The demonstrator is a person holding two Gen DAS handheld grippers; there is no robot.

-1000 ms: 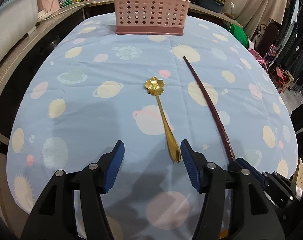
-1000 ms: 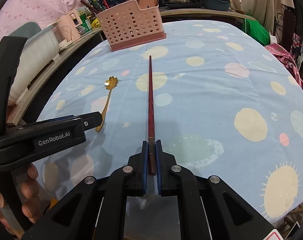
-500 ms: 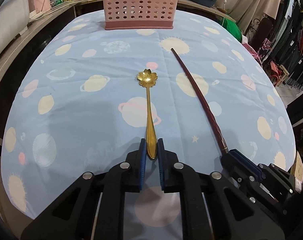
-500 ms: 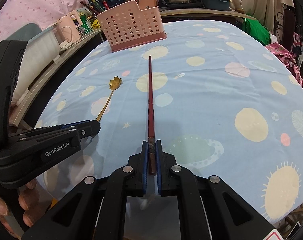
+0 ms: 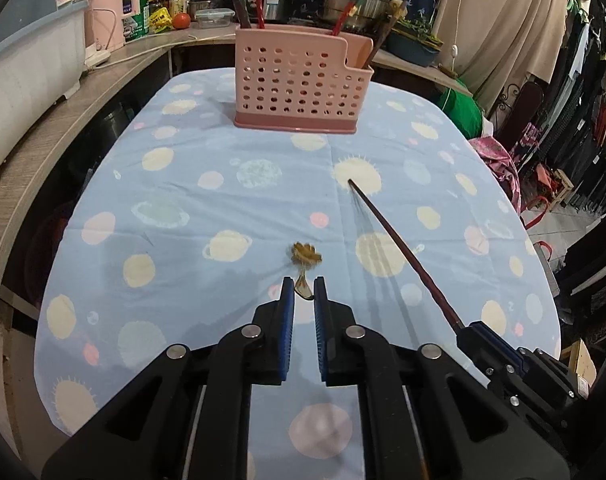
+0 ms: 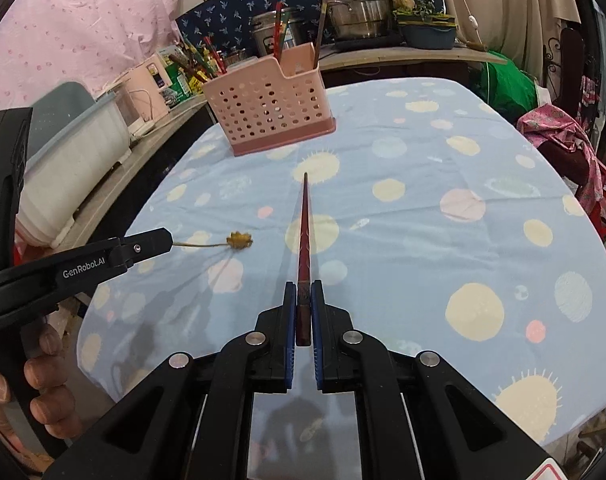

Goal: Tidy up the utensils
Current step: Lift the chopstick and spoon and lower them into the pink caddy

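My left gripper [image 5: 303, 285] is shut on the handle of a gold spoon [image 5: 306, 258] with a flower-shaped bowl, held above the cloth and pointing forward. From the right wrist view the same spoon [image 6: 239, 239] sticks out of the left gripper [image 6: 167, 240] in the air. My right gripper [image 6: 303, 290] is shut on the thick end of a dark red chopstick [image 6: 303, 232], also lifted off the table; in the left wrist view that chopstick [image 5: 399, 240] runs up from the right gripper [image 5: 469, 330]. A pink perforated utensil basket [image 5: 299, 80] stands at the table's far end.
The table carries a light blue planet-print cloth [image 5: 183, 208]. The basket [image 6: 269, 110] holds several chopsticks. A wooden counter [image 5: 43, 140] with a white tub, bottles and pots runs along the left and back. Clothes racks [image 5: 575, 128] crowd the right side. A hand [image 6: 31, 384] grips the left tool.
The left gripper closed on the spoon's handle, then both grippers rose, lifting spoon and chopstick off the cloth. The views tilted up toward the basket.
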